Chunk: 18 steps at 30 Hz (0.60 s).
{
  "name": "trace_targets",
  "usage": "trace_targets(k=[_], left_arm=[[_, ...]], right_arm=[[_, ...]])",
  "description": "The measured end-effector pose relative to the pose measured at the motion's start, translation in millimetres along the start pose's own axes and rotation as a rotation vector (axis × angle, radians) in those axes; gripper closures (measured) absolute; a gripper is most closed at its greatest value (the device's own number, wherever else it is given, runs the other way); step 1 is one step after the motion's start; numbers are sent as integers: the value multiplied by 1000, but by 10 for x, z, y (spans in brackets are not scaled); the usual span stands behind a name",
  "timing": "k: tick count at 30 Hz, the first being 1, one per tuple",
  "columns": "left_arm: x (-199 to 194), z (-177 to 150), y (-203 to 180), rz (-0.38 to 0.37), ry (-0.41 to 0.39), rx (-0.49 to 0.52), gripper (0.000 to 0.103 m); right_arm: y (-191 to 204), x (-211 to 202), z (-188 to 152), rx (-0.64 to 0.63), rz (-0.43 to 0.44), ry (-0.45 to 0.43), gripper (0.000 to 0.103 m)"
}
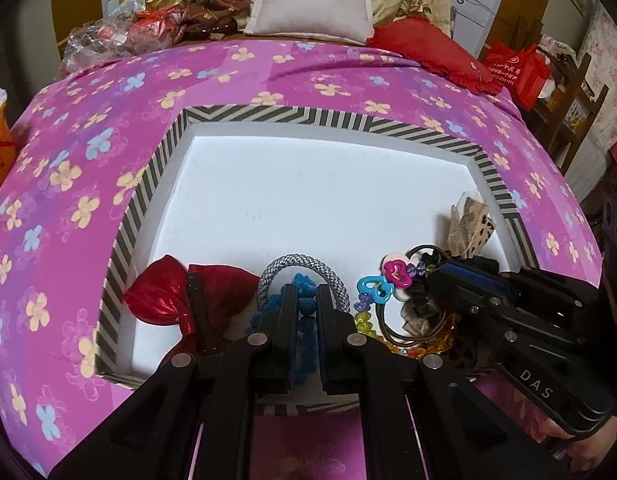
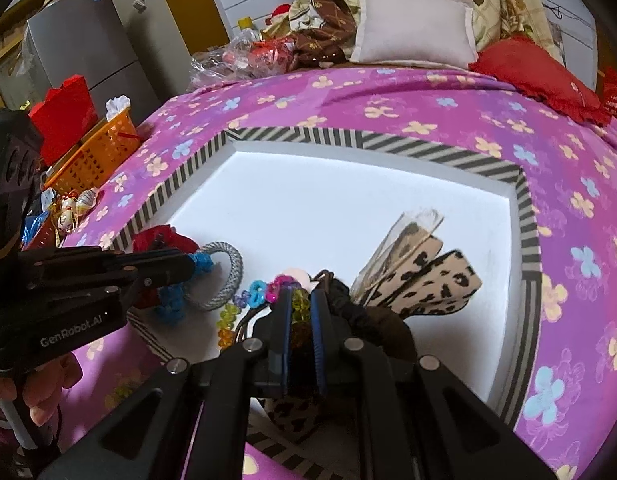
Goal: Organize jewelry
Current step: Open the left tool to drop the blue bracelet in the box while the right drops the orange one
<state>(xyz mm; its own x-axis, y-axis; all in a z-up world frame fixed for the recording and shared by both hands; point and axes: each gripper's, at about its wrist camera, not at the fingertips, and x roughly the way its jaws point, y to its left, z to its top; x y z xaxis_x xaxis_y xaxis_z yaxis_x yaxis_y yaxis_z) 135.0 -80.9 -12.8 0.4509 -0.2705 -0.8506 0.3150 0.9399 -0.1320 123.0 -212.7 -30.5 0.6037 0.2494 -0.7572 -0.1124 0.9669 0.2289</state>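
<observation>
Blue pom-pom beads [image 1: 304,300] sit pinched between the fingers of your left claw [image 1: 307,304], which is clamped on that fuzzy blue strand at the near edge of the box [image 1: 292,117]. Just behind the strand, touching it, lies a grey woven bangle [image 1: 308,266]; a red pouch [image 1: 164,298] rests to its left against the box's striped wall.

Your right claw [image 2: 299,312] is closed on a string of clear yellow and amber beads [image 2: 299,312], the strand running down between its blue-padded fingers. Just ahead of its tips lie a pink heart charm [image 2: 279,285] and a blue one [image 2: 257,292], side by side on the box's white floor. A dark scrunchie [image 2: 348,300] crowds the right side of that claw, and a leopard-print bow [image 2: 424,276] fans out beyond it toward the right wall.

All of the jewelry is heaped along the near side of the box; the far half of the white floor carries nothing else you can make out. Around the box spreads the bed's pink flowered sheet [image 1: 88,152], with a white pillow [image 1: 312,4] and a red cushion [image 1: 432,50] at its far end, and an orange basket [image 2: 96,152] off to the left.
</observation>
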Motion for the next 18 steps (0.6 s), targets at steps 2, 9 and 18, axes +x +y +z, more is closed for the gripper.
trace_targets(k=[2,9,18], left_arm=[[22,-9,-2,-1,3,-2,103],[1,-20,63,-17,12,-44,100],[-206,-52,50,-33,-28,-58,80]], right_arm=[[-14,-11,-4,8,3,-11,94],[-9,-367,22,14,5,-71,80],[71,-375,-126,-36,-48,0,80]])
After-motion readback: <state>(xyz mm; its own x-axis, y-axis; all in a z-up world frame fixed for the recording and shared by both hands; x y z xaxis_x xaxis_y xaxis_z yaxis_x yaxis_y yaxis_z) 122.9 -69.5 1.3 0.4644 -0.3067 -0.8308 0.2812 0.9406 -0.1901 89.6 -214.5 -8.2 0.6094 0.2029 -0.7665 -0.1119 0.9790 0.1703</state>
